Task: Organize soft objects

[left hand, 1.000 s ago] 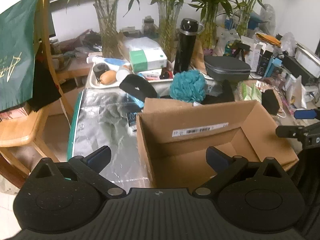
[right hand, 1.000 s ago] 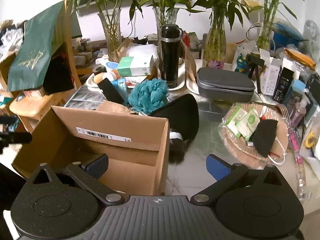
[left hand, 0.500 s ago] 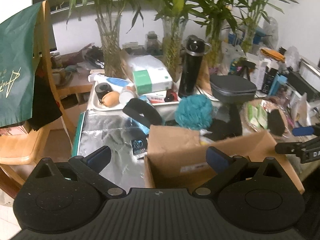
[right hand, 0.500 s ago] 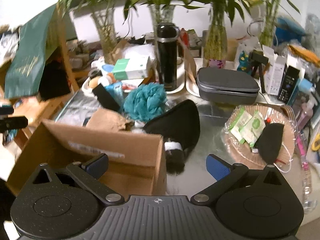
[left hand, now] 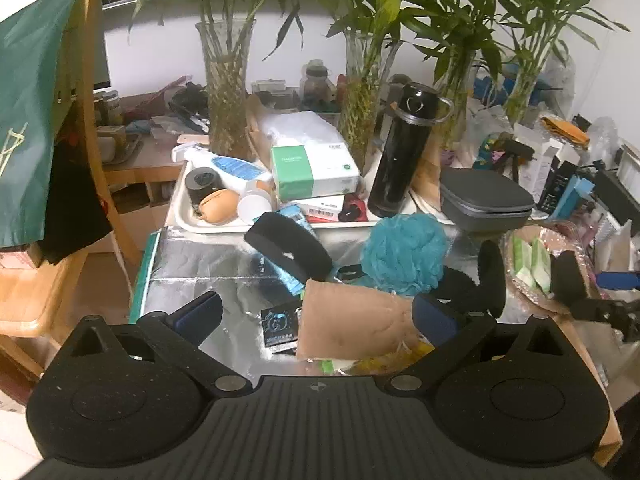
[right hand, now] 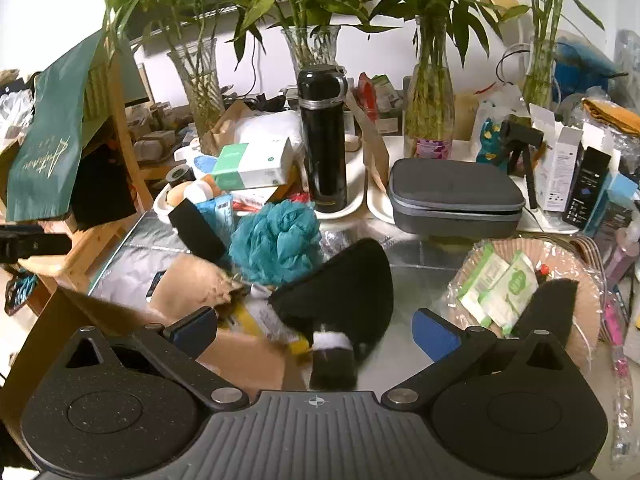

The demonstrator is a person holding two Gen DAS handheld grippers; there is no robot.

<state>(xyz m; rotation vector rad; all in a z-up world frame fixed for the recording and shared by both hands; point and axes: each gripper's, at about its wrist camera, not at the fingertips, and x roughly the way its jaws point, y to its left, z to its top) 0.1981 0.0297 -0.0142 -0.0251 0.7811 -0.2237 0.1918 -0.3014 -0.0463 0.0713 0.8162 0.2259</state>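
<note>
Both your grippers hang with jaws spread and empty: the left gripper (left hand: 316,316) over the cardboard box's (right hand: 240,356) flap, the right gripper (right hand: 316,330) over the black plush piece (right hand: 344,292). The teal bath pouf (left hand: 404,256) sits mid-bench, just beyond the box. Reach for it carelessly and you may knock over the black flask (left hand: 400,156) close behind it, or drag the loose packets (right hand: 256,320) along.
</note>
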